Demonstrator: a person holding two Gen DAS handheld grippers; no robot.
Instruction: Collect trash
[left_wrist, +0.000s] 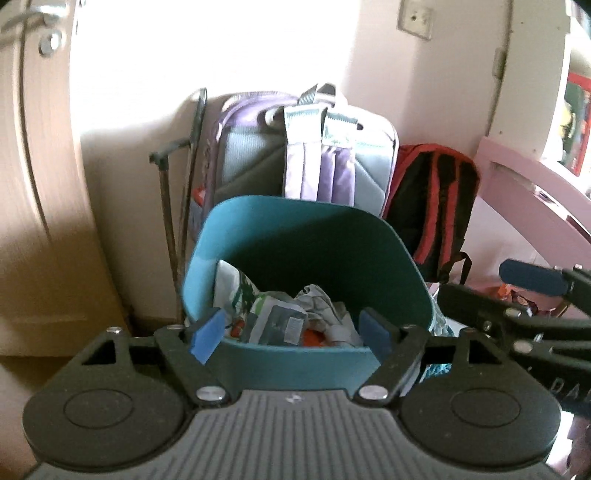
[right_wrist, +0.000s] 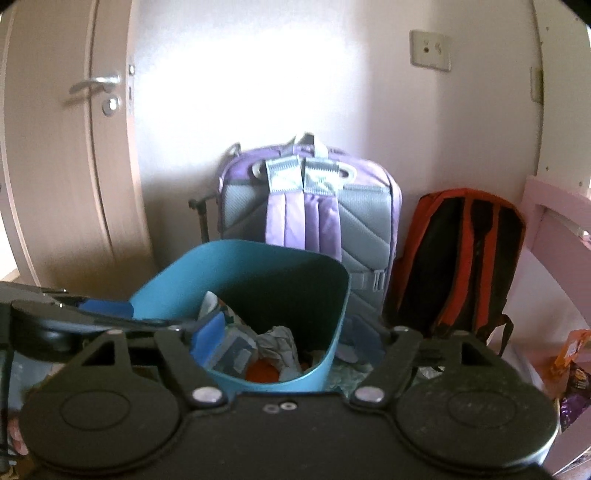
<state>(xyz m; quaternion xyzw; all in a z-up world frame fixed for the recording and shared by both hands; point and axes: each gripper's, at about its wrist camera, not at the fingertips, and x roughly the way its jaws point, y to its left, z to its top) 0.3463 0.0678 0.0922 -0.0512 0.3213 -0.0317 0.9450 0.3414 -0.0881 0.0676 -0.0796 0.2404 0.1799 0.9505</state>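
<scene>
While both grippers (left_wrist: 293, 330) (right_wrist: 284, 339) gape empty, backpacks (left_wrist: 317, 155) crowd the bin (left_wrist: 295, 236).

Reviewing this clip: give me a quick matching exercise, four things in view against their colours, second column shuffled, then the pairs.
Things:
1. bin
2. tall backpack
3. short backpack
4. door handle

Colours:
A. silver
B. black with red trim
C. teal
D. lilac and grey

Pairs: 1-C, 2-D, 3-B, 4-A
</scene>
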